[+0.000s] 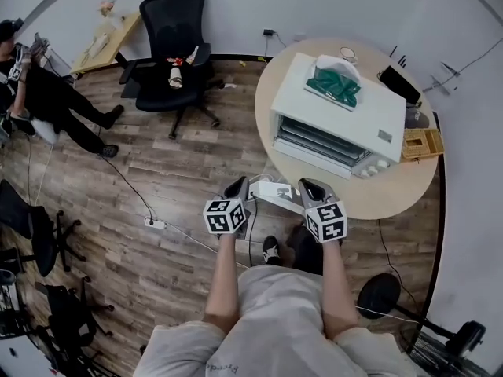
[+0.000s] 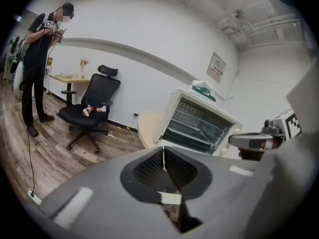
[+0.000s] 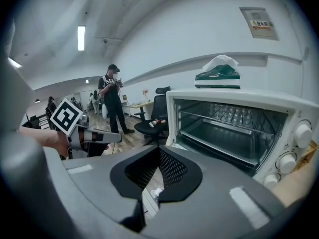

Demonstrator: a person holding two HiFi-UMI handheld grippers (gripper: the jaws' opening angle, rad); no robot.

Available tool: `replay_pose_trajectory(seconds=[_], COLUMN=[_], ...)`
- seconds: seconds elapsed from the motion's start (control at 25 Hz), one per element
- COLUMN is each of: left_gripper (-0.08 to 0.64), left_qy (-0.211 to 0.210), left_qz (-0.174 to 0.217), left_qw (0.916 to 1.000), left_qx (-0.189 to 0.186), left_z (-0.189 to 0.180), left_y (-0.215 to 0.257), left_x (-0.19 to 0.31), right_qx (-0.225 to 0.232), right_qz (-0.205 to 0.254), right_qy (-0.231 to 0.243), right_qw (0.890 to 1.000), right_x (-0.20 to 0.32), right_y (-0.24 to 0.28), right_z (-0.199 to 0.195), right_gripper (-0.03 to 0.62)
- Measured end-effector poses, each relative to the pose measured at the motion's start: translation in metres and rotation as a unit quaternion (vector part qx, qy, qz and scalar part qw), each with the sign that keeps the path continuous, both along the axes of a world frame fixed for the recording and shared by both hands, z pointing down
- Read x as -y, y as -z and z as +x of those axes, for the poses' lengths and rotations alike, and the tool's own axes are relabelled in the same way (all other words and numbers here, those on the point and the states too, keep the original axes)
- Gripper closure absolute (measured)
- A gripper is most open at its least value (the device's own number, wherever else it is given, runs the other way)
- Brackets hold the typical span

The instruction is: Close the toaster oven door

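Note:
A white toaster oven (image 1: pixel 338 120) stands on a round wooden table (image 1: pixel 393 199). Its door (image 1: pixel 275 191) hangs open toward me, and the racks show inside (image 3: pixel 234 133). My left gripper (image 1: pixel 236 188) hovers just left of the open door, with its jaws shut on nothing (image 2: pixel 163 156). At the door's right end is my right gripper (image 1: pixel 313 188), also shut and empty (image 3: pixel 158 158). Both point at the oven's front from a short way off. Neither touches the door.
A green tissue box (image 1: pixel 335 85) lies on top of the oven. A wooden box (image 1: pixel 422 142) and a black item (image 1: pixel 401 85) sit beside it on the table. A black office chair (image 1: pixel 174 45), floor cables and a power strip (image 1: pixel 155 224) are to the left. A person (image 1: pixel 47 93) sits far left.

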State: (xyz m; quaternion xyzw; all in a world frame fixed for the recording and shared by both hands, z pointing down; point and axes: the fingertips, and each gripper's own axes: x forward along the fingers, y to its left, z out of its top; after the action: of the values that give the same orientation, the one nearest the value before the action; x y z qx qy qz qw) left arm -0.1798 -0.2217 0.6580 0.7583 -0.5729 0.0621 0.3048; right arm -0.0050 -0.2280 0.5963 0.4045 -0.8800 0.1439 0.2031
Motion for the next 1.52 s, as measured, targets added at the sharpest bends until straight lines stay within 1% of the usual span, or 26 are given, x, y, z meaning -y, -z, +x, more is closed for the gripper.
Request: replay_pose_trajectory(seconds=[0.08,0.16,0.28,0.36,0.48,0.6,0.68,0.72,0.84,0.92,1.04,1.16,1.24,1.32,1.44,1.52], left_gripper=[0.489,0.462,0.450,0.437,0.416,0.415,0.416,0.416,0.407,0.407,0.407,0.407,0.407,0.407,0.407,0.407], left_qy=[-0.006,-0.013,-0.021,-0.022,-0.006,0.008,0.009,0.008,0.005,0.007,0.019,0.039,0.047,0.049,0.048,0.051], left_qz=[-0.015,-0.030,-0.051,-0.063,-0.073,-0.079,-0.084,-0.087,-0.106,-0.113,-0.109,-0.110,-0.115,-0.117,-0.107,-0.099], left_qw=[0.9999,0.9993,0.9980,0.9968,0.9941,0.9895,0.9862,0.9853,0.9839,0.9815,0.9792,0.9803,0.9782,0.9767,0.9784,0.9770], left_qx=[-0.006,-0.015,-0.029,-0.044,-0.080,-0.121,-0.143,-0.147,-0.144,-0.155,-0.170,-0.160,-0.166,-0.173,-0.170,-0.182], left_z=[0.003,0.006,0.010,0.013,0.012,0.017,0.023,0.025,0.030,0.033,0.035,0.032,0.035,0.035,0.032,0.032], left_y=[-0.018,-0.035,-0.060,-0.075,-0.097,-0.118,-0.130,-0.135,-0.154,-0.160,-0.161,-0.161,-0.161,-0.159,-0.150,-0.143], left_x=[-0.003,-0.006,-0.009,-0.010,-0.012,-0.012,-0.011,-0.011,-0.014,-0.015,-0.013,-0.010,-0.012,-0.014,-0.014,-0.014], right_qx=[-0.007,-0.013,-0.021,-0.025,-0.029,-0.036,-0.040,-0.042,-0.047,-0.049,-0.049,-0.049,-0.052,-0.056,-0.063,-0.060], right_qz=[-0.005,-0.010,-0.016,-0.014,-0.014,-0.023,-0.030,-0.033,-0.042,-0.045,-0.046,-0.051,-0.054,-0.053,-0.046,-0.045], right_qy=[0.001,0.000,-0.004,-0.007,-0.008,-0.011,-0.013,-0.014,-0.013,-0.014,-0.015,-0.015,-0.014,-0.010,-0.002,0.000], right_qw=[1.000,1.000,1.000,1.000,0.999,0.999,0.999,0.998,0.998,0.998,0.998,0.997,0.997,0.997,0.997,0.997], right_x=[-0.004,-0.008,-0.016,-0.020,-0.026,-0.032,-0.037,-0.040,-0.045,-0.048,-0.050,-0.052,-0.054,-0.056,-0.056,-0.056], right_y=[-0.005,-0.011,-0.018,-0.021,-0.025,-0.033,-0.038,-0.040,-0.046,-0.048,-0.049,-0.052,-0.055,-0.056,-0.057,-0.057], right_z=[0.004,0.008,0.013,0.015,0.018,0.026,0.031,0.032,0.034,0.037,0.038,0.039,0.038,0.035,0.031,0.028], right_gripper=[0.592,0.592,0.592,0.592,0.592,0.592,0.592,0.592,0.592,0.592,0.592,0.592,0.592,0.592,0.592,0.592])
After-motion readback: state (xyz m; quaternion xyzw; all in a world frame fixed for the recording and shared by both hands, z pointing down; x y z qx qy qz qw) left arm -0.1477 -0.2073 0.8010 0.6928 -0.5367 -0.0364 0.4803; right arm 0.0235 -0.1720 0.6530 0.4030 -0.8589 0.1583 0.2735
